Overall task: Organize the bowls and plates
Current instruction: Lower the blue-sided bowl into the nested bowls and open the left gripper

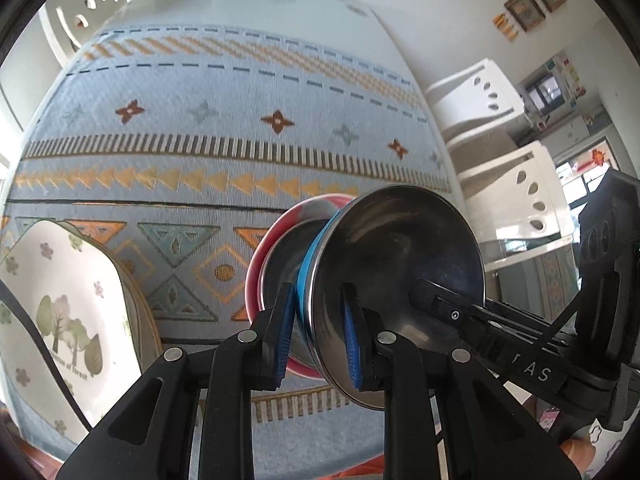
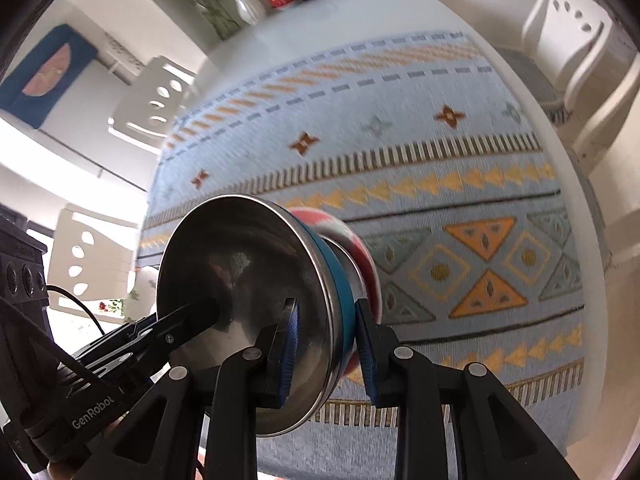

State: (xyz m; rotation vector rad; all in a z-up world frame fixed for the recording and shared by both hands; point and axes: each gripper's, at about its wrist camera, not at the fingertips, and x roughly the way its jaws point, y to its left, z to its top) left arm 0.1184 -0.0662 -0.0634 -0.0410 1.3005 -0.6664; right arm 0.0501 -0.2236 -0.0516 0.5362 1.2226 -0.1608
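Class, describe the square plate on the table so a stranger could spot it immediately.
Start with the table's blue patterned cloth. At its near left edge, in the left wrist view, left of the steel bowl both tools hold, lies the square plate. It alone is white, printed with trees, leaves and small flowers; its neighbours are round bowls.

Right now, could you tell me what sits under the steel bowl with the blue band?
Under the steel bowl shows a red bowl, nested against its base. Whether anything lies between them, and the red bowl's inside, is covered.

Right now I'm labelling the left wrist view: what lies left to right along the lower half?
White square plate with tree print → pink-rimmed bowl → blue-sided steel bowl held in the left gripper → right gripper.
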